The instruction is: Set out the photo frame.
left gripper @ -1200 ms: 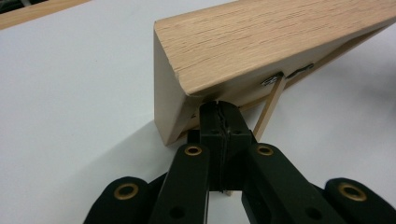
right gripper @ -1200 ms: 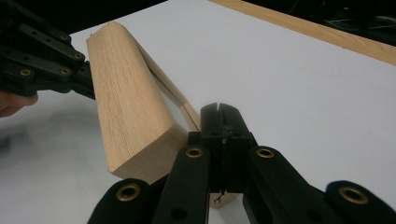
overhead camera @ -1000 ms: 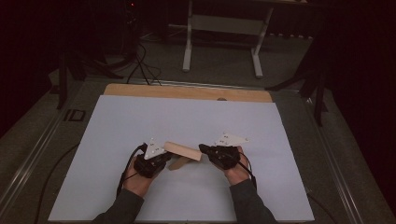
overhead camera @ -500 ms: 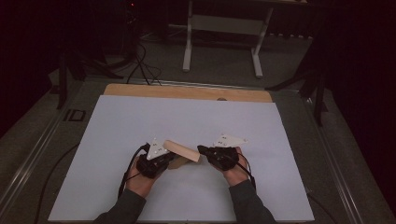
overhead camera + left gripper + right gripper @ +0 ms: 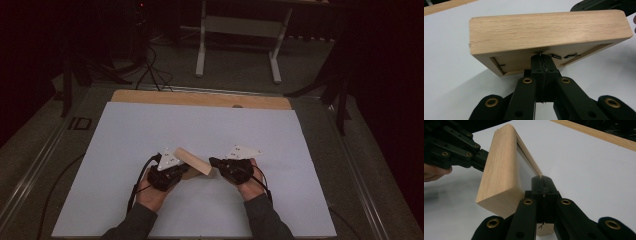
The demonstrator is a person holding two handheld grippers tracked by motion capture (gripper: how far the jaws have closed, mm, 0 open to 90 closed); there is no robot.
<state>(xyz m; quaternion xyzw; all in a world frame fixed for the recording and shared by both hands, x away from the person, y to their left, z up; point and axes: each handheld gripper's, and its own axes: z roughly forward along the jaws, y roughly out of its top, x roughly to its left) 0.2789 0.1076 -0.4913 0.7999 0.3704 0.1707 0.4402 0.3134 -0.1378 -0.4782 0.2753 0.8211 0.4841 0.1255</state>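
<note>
A light wooden picture frame (image 5: 192, 160) stands tilted on edge between my two grippers, low in the middle of the white sheet. My left gripper (image 5: 186, 170) is shut, and its closed tips (image 5: 541, 57) touch the recessed back panel just under the frame's (image 5: 549, 30) rim. My right gripper (image 5: 214, 162) is shut too; its closed tips (image 5: 542, 180) rest against the inner edge of the frame (image 5: 501, 165) on the glass side. Nothing lies between either pair of jaws. The left gripper (image 5: 477, 157) meets the frame's far face in the right gripper view.
A white sheet (image 5: 200, 125) covers the table, with a bare wooden strip (image 5: 200, 98) along its far edge. Beyond the table stand a white table base (image 5: 235, 30) and floor cables (image 5: 150, 65). A hand and a dark sleeve come in behind each gripper.
</note>
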